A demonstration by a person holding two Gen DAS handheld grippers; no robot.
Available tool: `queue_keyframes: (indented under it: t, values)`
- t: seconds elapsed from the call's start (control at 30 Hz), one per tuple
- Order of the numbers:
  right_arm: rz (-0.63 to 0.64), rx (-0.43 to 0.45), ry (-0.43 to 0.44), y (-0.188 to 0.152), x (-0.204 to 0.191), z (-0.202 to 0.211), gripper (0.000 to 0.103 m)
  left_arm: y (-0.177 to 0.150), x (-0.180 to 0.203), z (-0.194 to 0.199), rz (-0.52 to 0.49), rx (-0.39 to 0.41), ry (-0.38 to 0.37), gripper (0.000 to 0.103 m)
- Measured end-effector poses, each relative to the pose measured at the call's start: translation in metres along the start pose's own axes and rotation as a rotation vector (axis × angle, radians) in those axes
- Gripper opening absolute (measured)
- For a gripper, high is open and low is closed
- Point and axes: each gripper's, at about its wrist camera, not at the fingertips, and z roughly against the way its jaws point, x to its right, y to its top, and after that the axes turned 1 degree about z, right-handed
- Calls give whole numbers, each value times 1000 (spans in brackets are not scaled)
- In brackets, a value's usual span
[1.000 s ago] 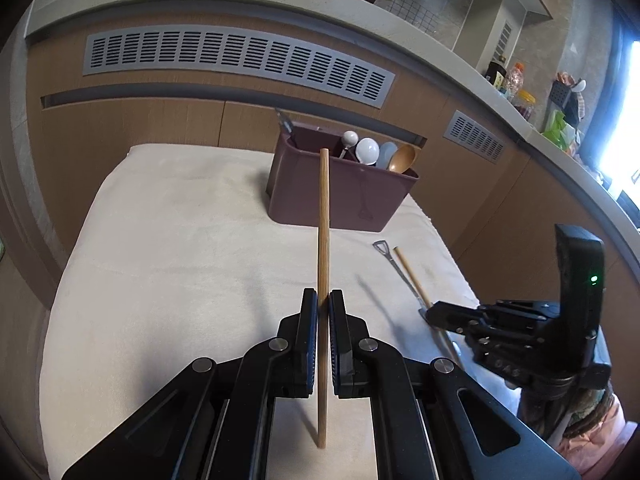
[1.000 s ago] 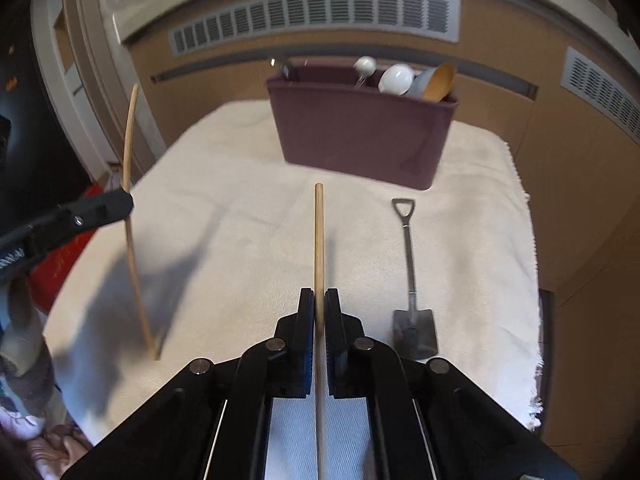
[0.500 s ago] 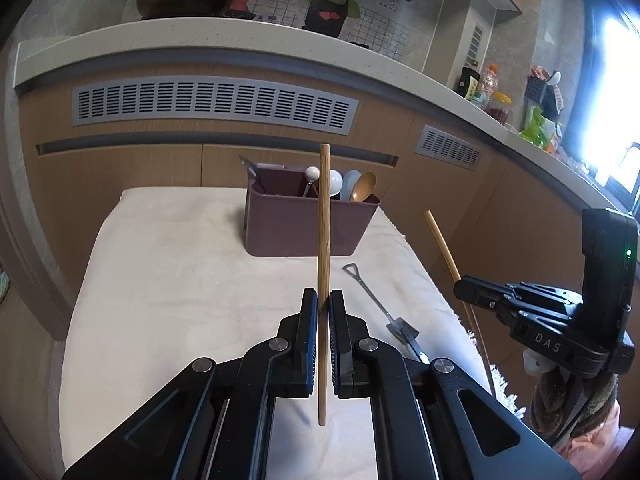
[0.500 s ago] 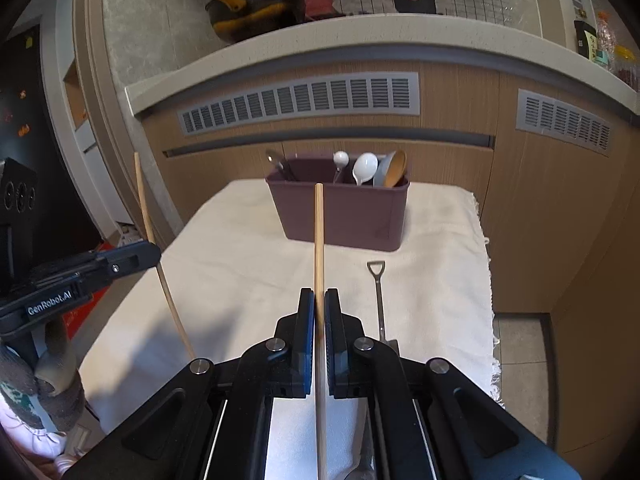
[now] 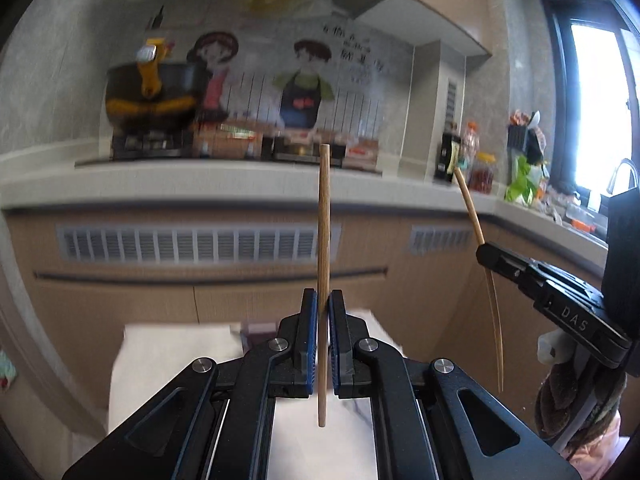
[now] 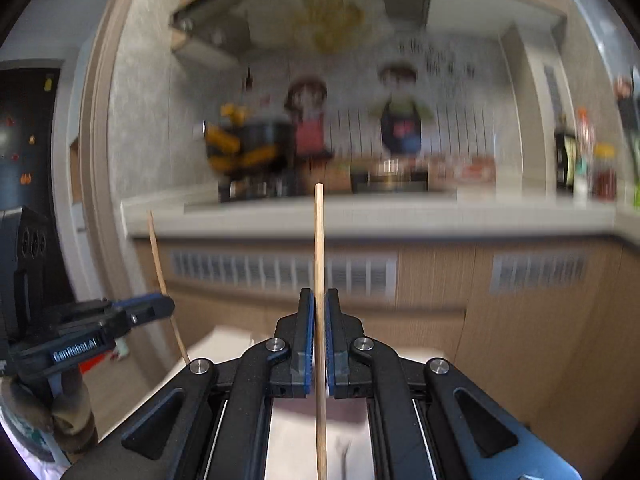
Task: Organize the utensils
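Chopstick (image 5: 323, 216) upright within left hand-held gripper (image 5: 323, 312)

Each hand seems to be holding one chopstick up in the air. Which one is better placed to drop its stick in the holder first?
Hard to call. The left gripper and right gripper each clamp a chopstick upright at similar height. The left view shows a sliver of what may be the holder, so perhaps left.

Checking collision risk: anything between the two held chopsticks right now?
Left wrist view: nothing between the left claw's chopstick and the right claw's chopstick; only cabinet front behind the gap.
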Motion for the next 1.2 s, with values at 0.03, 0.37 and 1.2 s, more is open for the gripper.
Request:
queue_keyframes:
  t: [0.03,0.37,1.2]
  values:
    - [1,21,-1,7,1,-8,5,9,-1,-6,-4,16,1,6]
    - [-41,2,24,12,15,-108,5,50,-35,-87,19,30,-9,6]
    - [100,-844,91,-227,16,-152,18,-32,-62,-108,97,-140,-37,6]
